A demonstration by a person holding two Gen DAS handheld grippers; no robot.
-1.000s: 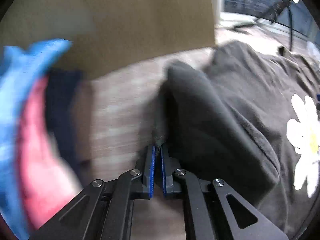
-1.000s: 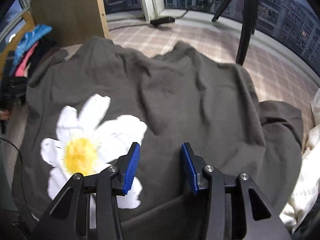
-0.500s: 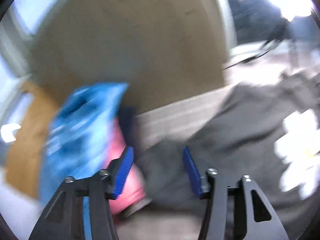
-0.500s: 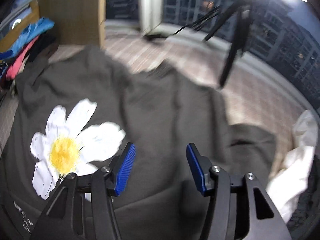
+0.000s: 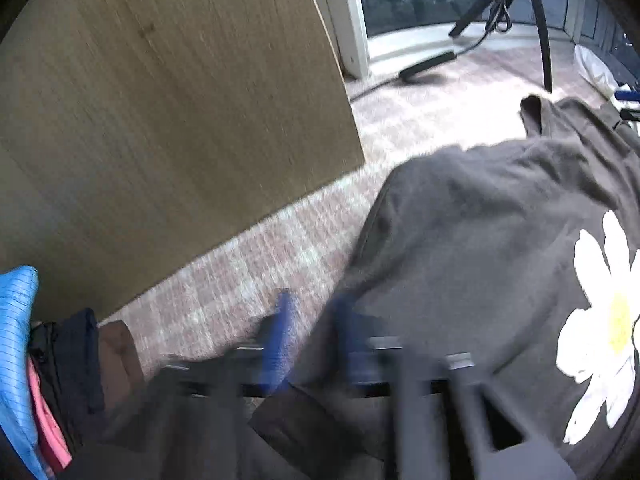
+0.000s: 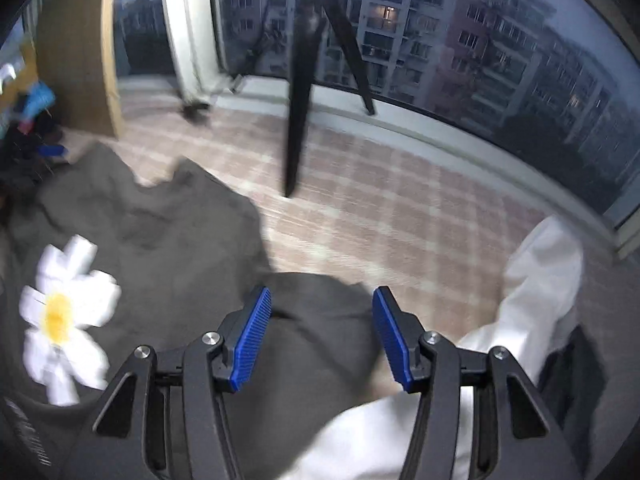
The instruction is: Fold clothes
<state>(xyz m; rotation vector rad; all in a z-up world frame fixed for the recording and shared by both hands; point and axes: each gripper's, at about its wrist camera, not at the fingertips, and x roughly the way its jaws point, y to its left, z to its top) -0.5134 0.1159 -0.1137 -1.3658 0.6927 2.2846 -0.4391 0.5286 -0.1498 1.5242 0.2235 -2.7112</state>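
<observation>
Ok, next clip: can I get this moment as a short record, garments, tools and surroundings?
surface: checked mat
shirt: dark grey, spread out and rumpled, daisy print facing up
left tool: shut, at the shirt's edge; too blurred to tell if cloth is pinched
right tool: open, over a dark fold of the shirt, nothing gripped
white garment: crumpled, beside the right tool
pile: blue, pink and dark clothes, next to the wooden panel
background: tripod by the window
</observation>
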